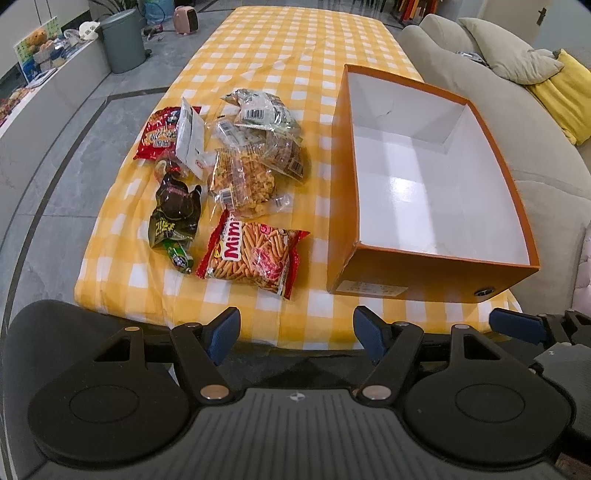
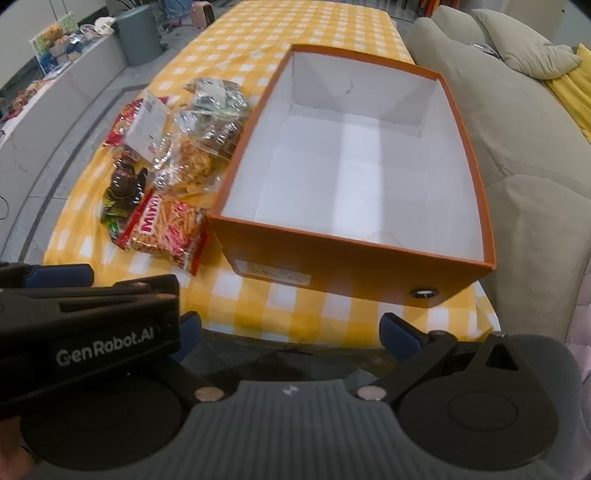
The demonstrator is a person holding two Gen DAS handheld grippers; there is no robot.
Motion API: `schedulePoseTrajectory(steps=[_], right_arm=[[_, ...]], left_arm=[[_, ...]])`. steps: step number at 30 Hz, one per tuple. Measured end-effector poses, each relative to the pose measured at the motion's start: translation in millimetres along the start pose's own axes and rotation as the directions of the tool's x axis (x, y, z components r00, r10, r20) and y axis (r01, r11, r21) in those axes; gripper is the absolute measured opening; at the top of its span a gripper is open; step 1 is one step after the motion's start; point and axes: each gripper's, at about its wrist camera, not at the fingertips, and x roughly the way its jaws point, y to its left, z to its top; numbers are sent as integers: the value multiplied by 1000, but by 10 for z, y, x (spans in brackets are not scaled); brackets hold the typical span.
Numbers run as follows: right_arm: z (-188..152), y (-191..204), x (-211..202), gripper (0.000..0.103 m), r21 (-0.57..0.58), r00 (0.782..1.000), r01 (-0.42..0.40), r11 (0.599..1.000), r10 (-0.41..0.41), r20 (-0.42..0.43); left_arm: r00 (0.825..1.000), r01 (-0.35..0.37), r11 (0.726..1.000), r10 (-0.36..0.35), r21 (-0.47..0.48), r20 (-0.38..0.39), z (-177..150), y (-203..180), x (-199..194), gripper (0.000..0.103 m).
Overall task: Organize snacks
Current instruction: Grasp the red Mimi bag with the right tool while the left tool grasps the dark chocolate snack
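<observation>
Several snack bags lie in a pile on the yellow checked tablecloth [image 1: 258, 48]: a red Mimi stick-snack bag [image 1: 255, 254] nearest, clear bags of crackers [image 1: 243, 177], a dark bag [image 1: 177, 210], a red bag [image 1: 159, 134] under a white packet [image 1: 190, 138]. An orange box [image 1: 424, 284] with a white inside stands open and empty to their right; it also shows in the right wrist view [image 2: 354, 266]. My left gripper [image 1: 295, 334] is open and empty, short of the table's near edge. My right gripper [image 2: 291, 332] is open and empty before the box.
A beige sofa [image 1: 498, 110] with grey and yellow cushions runs along the table's right side. A grey bin [image 1: 123, 40] and a pink heater [image 1: 186, 18] stand on the floor at the far left. The left gripper's body [image 2: 88, 325] shows in the right wrist view.
</observation>
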Motion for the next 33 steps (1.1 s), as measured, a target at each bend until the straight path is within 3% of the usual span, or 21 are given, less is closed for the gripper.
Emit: schedulePoseTrajectory(steps=[5,10,14,22,27,29,31,33], right_arm=[[10,89,-42,99,-31,999,-36,999,37,35],[9,222,-147,99,-79,990,-47,996,57,126],[29,329,-191,96,-100,979,-61,993,79,190],[61,527,-54,81,-122,974,-96,988,118,194],[63,696,83,75,-116,956,-134,984,159,245],[66,806,149,72,-193,952,-118,974,166,257],[61,949,217,64,-337,946,-85,938,182,267],[89,1031,294,62,-446,947,-63,893,195,255]], left_arm=[[1000,22,1000,-22,-2,20,22,73,-26,82],[997,56,998,-57,22,61,84,211,-111,82],[994,69,997,-67,-25,80,142,443,-110,82],[994,44,989,-29,-143,104,216,1017,60,82],[994,16,972,9,-235,106,216,1377,233,82],[994,16,969,11,-245,110,221,1471,308,82],[995,35,966,-10,-256,101,220,1548,382,82],[995,82,958,-63,-276,76,219,1637,478,82]])
